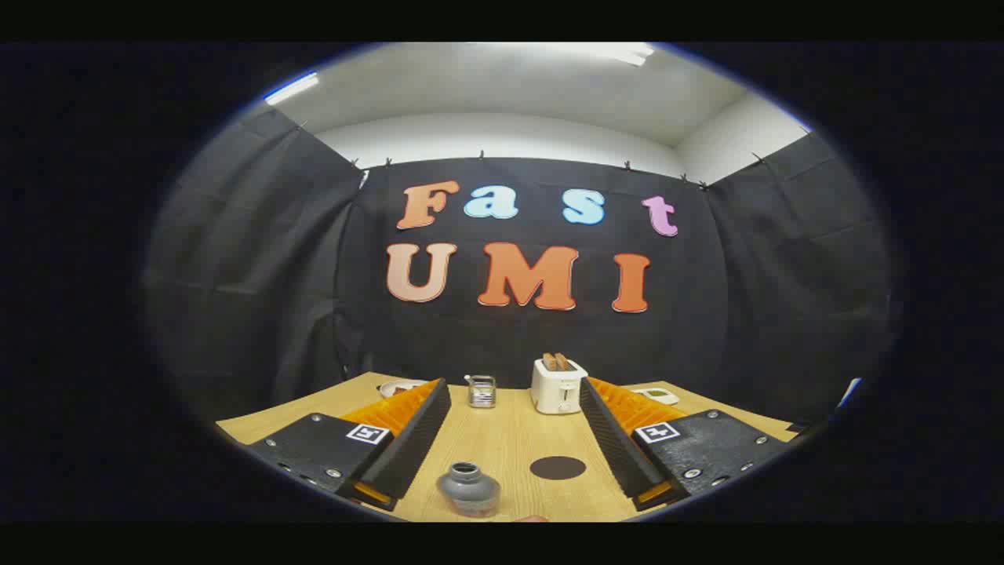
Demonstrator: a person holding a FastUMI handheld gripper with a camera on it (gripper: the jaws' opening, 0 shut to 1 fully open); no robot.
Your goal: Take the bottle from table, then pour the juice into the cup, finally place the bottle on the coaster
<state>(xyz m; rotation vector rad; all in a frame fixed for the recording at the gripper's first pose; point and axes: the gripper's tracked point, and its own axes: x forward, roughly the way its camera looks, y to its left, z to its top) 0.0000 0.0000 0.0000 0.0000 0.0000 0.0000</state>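
My gripper (514, 388) hovers above the wooden table (510, 439), open wide with nothing between its fingers. A grey bottle (468, 488) with an open neck stands upright on the table below, between the fingers and closer to the left one, touching neither. A dark round coaster (558, 468) lies flat just right of the bottle, also between the fingers. Beyond the fingertips, a small clear glass cup (481, 391) stands toward the back of the table.
A white toaster (558, 384) with two slices in it stands right of the cup near the back edge. A white plate (400, 386) shows behind the left finger and a flat white object (657, 395) behind the right one. Black cloth walls close in the table.
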